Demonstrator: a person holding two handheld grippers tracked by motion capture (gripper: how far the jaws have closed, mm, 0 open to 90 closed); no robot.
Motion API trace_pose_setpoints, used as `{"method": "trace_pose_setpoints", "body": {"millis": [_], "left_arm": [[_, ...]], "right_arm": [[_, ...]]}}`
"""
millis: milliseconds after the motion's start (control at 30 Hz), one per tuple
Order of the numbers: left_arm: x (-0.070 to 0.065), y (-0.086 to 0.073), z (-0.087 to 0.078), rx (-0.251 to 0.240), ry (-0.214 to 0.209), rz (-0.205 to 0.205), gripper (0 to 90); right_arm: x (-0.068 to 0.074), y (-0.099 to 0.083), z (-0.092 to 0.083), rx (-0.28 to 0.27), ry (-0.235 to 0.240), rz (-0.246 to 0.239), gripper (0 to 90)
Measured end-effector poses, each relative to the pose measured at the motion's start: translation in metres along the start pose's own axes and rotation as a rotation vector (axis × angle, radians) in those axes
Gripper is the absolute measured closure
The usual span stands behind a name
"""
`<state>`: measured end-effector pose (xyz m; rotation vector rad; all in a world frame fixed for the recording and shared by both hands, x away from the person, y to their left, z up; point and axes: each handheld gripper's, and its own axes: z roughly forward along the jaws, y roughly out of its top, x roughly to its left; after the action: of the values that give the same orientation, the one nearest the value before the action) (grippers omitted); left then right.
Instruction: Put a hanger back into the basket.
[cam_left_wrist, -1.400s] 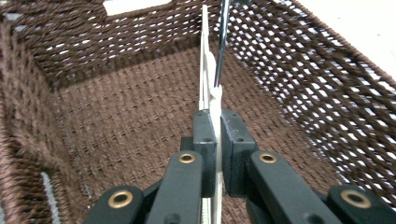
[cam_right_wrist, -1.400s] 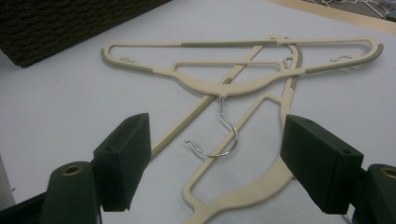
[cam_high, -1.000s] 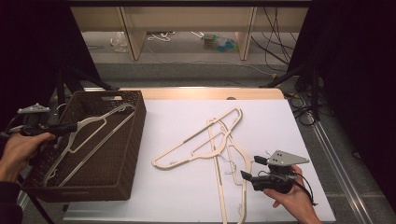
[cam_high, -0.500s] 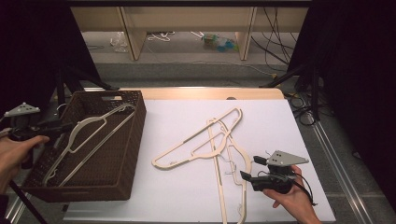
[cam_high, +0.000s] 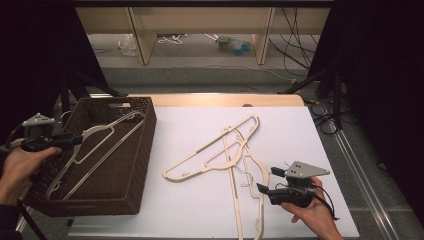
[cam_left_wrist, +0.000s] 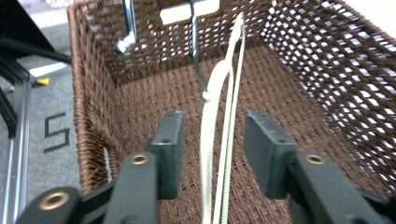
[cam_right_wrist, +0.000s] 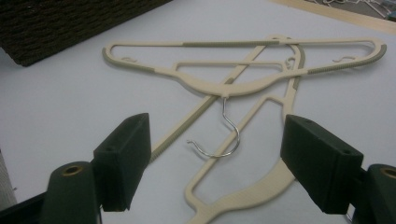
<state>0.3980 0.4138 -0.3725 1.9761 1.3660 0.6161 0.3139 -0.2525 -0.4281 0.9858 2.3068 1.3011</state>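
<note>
- High view: we see a brown wicker basket at the left edge of the white counter, with one cream hanger lying aslant inside it. The left tool sits at the basket's left rim, by that hanger's hook end. To the right of the basket, two more cream hangers lie crossed on the counter, and the right tool hovers just right of their lower ends, jaws apart.
- Left gripper view: our jaws stand apart on either side of the hanger's thin cream bars, not clamped, with the basket floor beneath. We judge this the release step: the hanger is delivered into the basket.
- Right gripper view: the jaws are wide apart, with a hanger's metal hook between and beyond them. The crossed hangers lie flat, the basket's corner well beyond.
- Next, we reckon, the right tool must close on a hanger near its neck, lift it free of the crossed one, and carry it to the basket.
</note>
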Motion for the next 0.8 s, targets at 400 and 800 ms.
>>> {"method": "trace_pose_setpoints", "body": {"millis": [400, 800], "left_arm": [[0.020, -0.009, 0.022, 0.003, 0.007, -0.125, 81.1], [-0.004, -0.003, -0.018, -0.161, 0.037, -0.206, 48.7]], "right_arm": [[0.000, 0.000, 0.000, 0.003, 0.001, 0.004, 25.3], [0.002, 0.002, 0.007, 0.020, 0.009, 0.003, 25.8]]}}
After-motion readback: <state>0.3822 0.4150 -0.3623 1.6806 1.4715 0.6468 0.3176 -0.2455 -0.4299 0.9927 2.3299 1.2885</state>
